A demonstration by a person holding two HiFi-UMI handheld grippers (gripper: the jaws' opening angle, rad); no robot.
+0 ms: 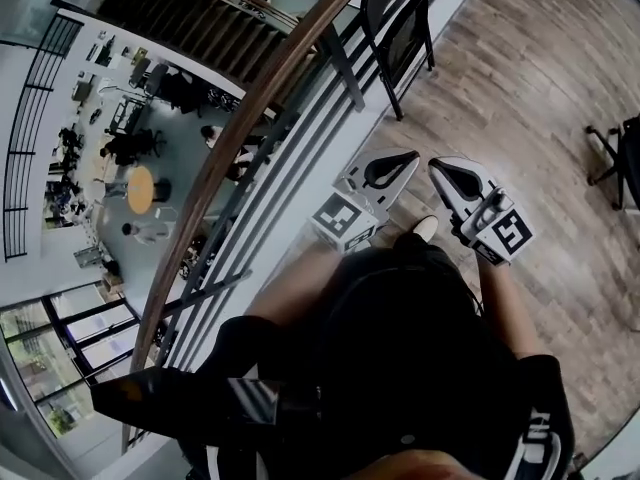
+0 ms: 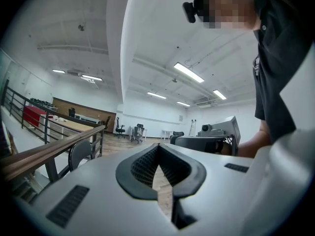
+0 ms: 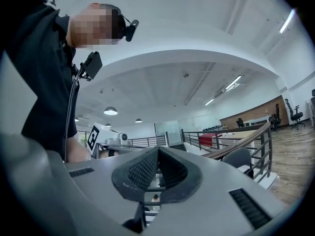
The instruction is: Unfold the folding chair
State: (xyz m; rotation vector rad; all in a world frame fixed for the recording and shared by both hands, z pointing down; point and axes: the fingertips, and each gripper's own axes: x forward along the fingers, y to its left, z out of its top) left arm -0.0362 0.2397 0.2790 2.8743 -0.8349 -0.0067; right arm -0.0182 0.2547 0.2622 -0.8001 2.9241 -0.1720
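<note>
No word, number or brand can be read. The only printed signs are black-and-white square markers: one on the cube point(image 1: 340, 218) of the left gripper point(image 1: 392, 168), another on the right gripper point(image 1: 462, 180) at three o'clock from it. White print on a sleeve point(image 1: 535, 448) at five o'clock is illegible

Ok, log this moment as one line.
left claw: shut, empty | right claw: shut, empty | chair: ahead, untouched

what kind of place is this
Probably a mezzanine in an open office or lab: a railing overlooks a lower floor with tables, and office chairs stand across the wood floor.
</note>
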